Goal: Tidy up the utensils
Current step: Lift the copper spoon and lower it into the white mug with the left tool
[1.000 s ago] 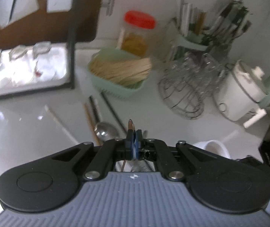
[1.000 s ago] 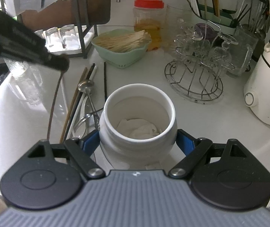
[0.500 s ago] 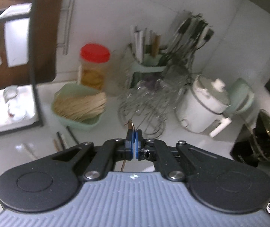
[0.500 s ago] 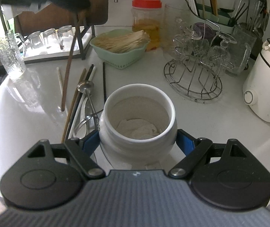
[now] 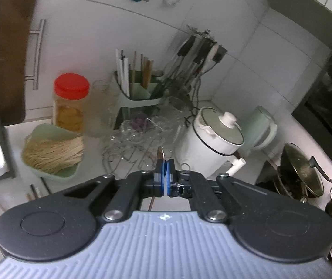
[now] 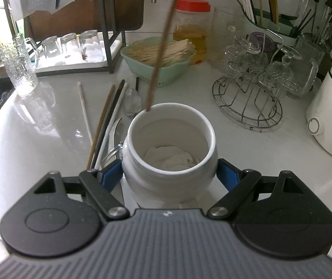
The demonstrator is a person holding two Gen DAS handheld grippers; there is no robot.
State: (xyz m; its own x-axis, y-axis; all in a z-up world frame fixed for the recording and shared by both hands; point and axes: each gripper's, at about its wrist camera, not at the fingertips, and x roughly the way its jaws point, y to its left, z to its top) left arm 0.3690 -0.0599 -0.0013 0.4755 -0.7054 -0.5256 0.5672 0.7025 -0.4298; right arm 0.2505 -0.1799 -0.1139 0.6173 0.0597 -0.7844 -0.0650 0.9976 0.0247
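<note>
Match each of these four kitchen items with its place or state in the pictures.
Items:
1. brown chopstick
2. white jar
3. green basket
4. wire rack

States:
A. holds upturned glasses
B. clamped between the right tool fingers
C. filled with pale sticks
D. hanging with its tip at the jar's rim

Pairs: 1-D, 2-B, 3-C, 4-A

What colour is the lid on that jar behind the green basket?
Red lid; it shows best in the right wrist view.
</note>
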